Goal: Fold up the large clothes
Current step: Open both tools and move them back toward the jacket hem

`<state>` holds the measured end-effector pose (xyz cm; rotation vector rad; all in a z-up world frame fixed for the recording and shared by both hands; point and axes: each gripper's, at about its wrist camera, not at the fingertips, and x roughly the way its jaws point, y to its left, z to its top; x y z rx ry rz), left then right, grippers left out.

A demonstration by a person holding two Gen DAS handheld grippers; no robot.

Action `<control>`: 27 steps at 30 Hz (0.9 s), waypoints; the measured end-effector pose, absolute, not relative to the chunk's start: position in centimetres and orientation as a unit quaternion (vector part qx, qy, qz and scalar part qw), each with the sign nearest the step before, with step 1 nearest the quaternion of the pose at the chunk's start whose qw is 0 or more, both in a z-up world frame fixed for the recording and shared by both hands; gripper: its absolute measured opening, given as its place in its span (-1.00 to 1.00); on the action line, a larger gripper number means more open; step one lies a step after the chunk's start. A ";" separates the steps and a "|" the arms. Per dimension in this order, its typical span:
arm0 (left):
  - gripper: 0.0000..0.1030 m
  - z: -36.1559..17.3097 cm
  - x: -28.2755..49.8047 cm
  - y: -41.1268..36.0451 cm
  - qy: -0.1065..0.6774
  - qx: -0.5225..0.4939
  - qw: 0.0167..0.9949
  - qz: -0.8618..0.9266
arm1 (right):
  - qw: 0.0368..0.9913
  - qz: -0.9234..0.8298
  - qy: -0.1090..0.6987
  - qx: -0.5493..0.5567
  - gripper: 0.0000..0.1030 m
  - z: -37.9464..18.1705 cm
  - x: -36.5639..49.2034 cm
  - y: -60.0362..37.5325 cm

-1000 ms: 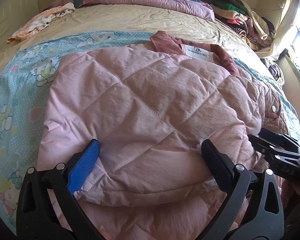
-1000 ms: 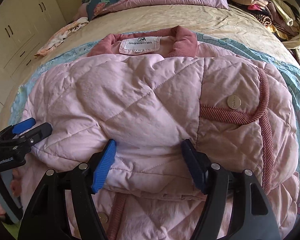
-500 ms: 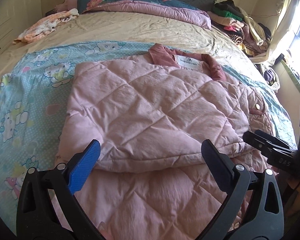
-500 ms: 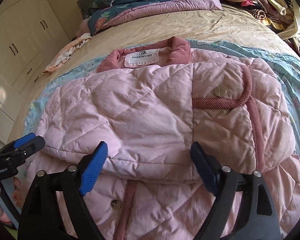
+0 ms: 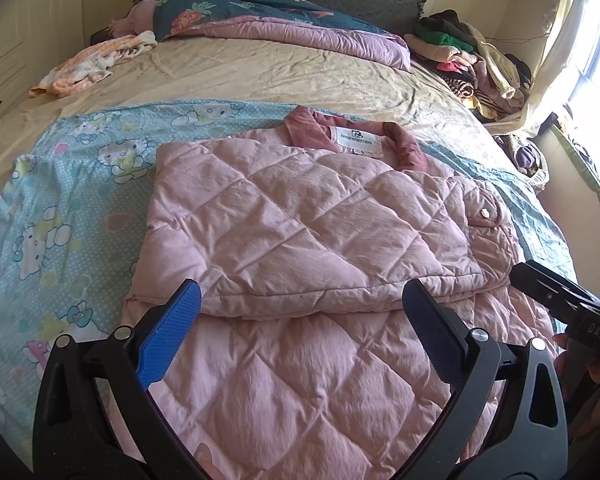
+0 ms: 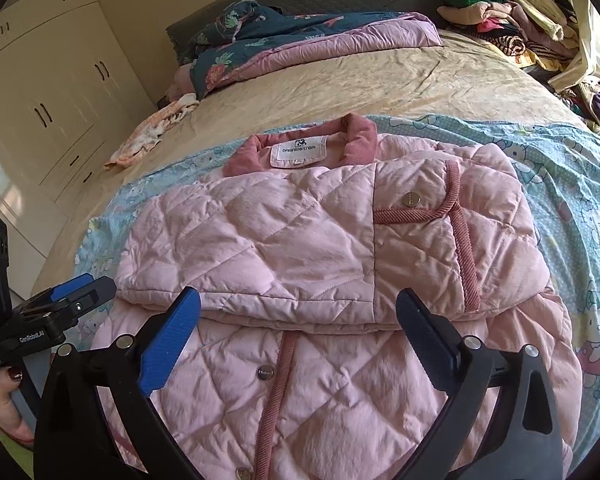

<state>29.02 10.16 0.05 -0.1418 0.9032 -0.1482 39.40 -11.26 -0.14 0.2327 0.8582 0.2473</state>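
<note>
Two tongs spread and lifted clear; the pink jacket lies folded over on itself on the bed.

Left wrist view: left gripper (image 5: 300, 320) stands wide with nothing between its jaws, having backed up and away over the last second; the jacket (image 5: 300, 224) lies just ahead of and below the tips, its folded edge released. Right wrist view: right gripper (image 6: 298, 320) has just been opening, nothing pinched; the fold's edge lies just beyond its tips. This fold looks done.

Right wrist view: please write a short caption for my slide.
Open right gripper above a pink quilted jacket, half folded on the bed.
</note>
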 end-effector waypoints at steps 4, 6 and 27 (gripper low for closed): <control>0.84 0.9 28.3 10.1 0.430 -0.068 0.897 -0.074 | 0.904 0.122 0.398 0.099 0.91 1.5 38.2 -11.2; 0.84 1.4 27.8 10.1 0.425 -0.067 0.899 -0.075 | 0.906 0.122 0.393 0.098 0.92 2.0 37.6 -11.2; 0.84 6.5 22.6 9.7 0.375 -0.071 0.920 -0.087 | 0.929 0.144 0.327 0.096 0.92 9.0 30.4 -11.3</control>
